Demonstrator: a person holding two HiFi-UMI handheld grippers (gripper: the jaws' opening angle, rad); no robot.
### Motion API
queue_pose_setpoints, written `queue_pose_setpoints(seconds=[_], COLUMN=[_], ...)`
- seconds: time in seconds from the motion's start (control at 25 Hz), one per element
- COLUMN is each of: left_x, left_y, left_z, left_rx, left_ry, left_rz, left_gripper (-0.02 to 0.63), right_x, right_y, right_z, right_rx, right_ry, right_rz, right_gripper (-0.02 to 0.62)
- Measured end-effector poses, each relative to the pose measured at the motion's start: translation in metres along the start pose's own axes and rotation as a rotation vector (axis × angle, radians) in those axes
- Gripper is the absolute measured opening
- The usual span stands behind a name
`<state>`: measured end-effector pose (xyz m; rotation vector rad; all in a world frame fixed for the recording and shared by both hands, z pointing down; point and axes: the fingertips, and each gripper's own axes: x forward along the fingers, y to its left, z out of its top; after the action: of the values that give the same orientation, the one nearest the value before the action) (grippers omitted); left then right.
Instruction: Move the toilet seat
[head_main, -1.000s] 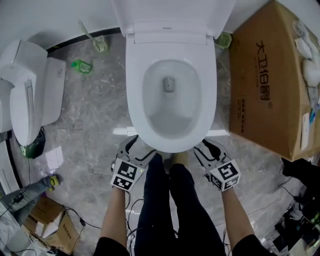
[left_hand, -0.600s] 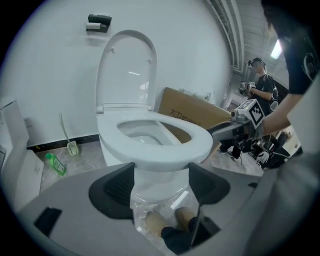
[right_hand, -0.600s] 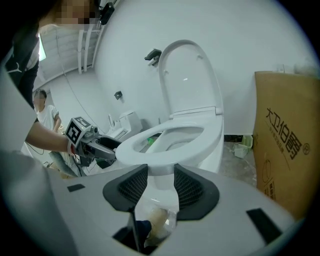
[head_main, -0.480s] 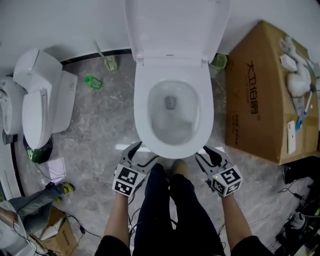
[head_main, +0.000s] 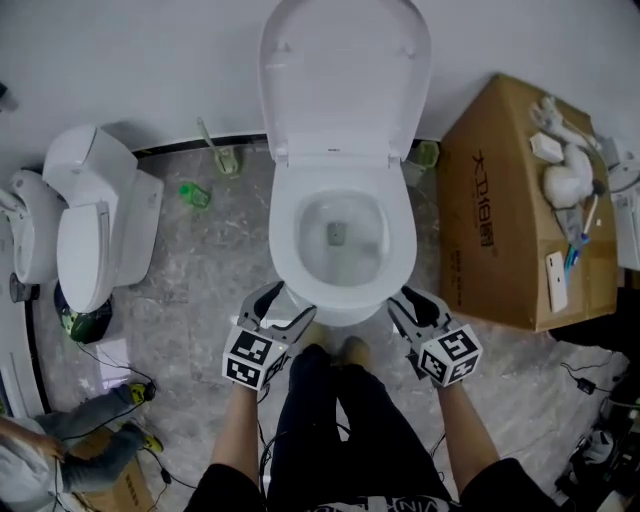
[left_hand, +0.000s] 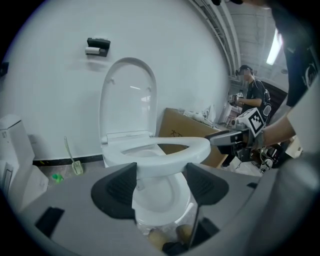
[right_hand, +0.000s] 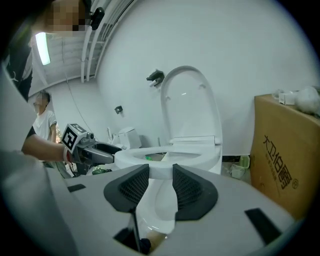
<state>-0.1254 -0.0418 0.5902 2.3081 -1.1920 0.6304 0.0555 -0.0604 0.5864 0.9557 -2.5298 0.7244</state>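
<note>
A white toilet stands against the wall with its lid (head_main: 345, 80) upright. Its seat ring (head_main: 283, 240) is raised at the front, above the bowl (left_hand: 160, 195). My left gripper (head_main: 290, 303) is at the ring's front left and my right gripper (head_main: 412, 300) at its front right. In the left gripper view the seat's front rim (left_hand: 165, 150) lies between the pads of the left gripper (left_hand: 160, 172). The right gripper (right_hand: 161, 175) likewise has the rim (right_hand: 150, 152) between its pads. Both pairs of jaws have just been closing on the seat.
A big cardboard box (head_main: 500, 220) with loose items on top stands right of the toilet. A second white toilet (head_main: 90, 230) sits at the left. A brush (head_main: 215, 150) and a green bottle (head_main: 193, 193) lie by the wall. My legs (head_main: 330, 400) stand between the grippers.
Both grippers have risen at the toilet's front, carrying the seat's front edge up off the bowl. The head view has pulled back and shows the whole lid.
</note>
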Motion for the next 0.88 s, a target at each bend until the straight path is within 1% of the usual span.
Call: queue_pose_setpoints(seconds=[0.16,0.32,0.6,0.88], left_x=[-0.005,-0.009,-0.013,-0.012], left_y=[0.003,0.007,0.018,0.036], left_z=[0.03,0.052,0.097,0.145], left_rx=[0.011,0.005,-0.053,-0.103], left_ry=[-0.02,-0.031,-0.081,-0.127], left_rz=[0.007,0.008,0.009,0.007], left_gripper=[0.305,0.295,0.273,0.259], right_x=[-0.002,-0.002,0.0,0.008], right_y=[-0.001,-0.001,-0.003,-0.008], right_z=[0.03,0.053,0.101,0.15], right_rx=[-0.026,-0.039,-0.061,-0.048], right_ry=[-0.031,-0.048,-0.09,-0.136], right_rz=[-0.013,-0.027,-0.059,-0.103], right_gripper=[0.15,0.143,0.112,0.065])
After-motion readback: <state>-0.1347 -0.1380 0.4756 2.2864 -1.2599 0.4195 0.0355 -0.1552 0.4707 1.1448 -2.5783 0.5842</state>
